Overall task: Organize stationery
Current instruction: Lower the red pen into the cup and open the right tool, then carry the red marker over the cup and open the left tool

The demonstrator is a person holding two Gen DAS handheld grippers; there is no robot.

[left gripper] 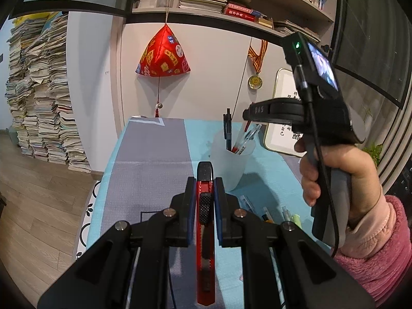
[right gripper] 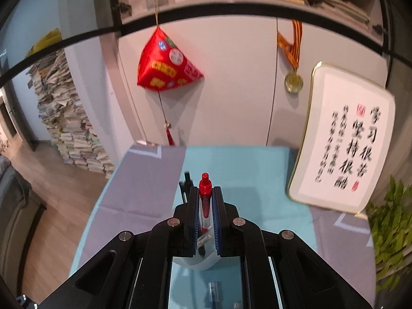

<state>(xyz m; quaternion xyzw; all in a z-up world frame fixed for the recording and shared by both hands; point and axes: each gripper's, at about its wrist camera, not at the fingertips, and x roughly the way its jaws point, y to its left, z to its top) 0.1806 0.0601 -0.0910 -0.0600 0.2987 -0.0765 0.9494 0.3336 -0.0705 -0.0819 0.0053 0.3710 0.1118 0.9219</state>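
Observation:
My left gripper (left gripper: pixel 204 180) is shut on a red utility knife (left gripper: pixel 205 231), held lengthwise between the pads above the blue and grey table mat (left gripper: pixel 152 170). A translucent white cup (left gripper: pixel 231 162) stands just beyond it with a dark pen (left gripper: pixel 228 128) and other pens inside. My right gripper (right gripper: pixel 205 190) is shut on a red-capped pen (right gripper: pixel 205 198), held over the cup (right gripper: pixel 203 260), whose rim shows below the fingers. In the left wrist view the right gripper (left gripper: pixel 248 115) hovers over the cup's mouth. Several loose pens (left gripper: pixel 267 213) lie on the mat right of my left gripper.
A framed calligraphy board (right gripper: pixel 342 141) leans against the wall at the table's right. A green plant (right gripper: pixel 388 231) is beside it. A red ornament (left gripper: pixel 163 54) and a medal (left gripper: pixel 255 82) hang on the wall. A hand in a pink sleeve (left gripper: pixel 373 231) holds the right gripper.

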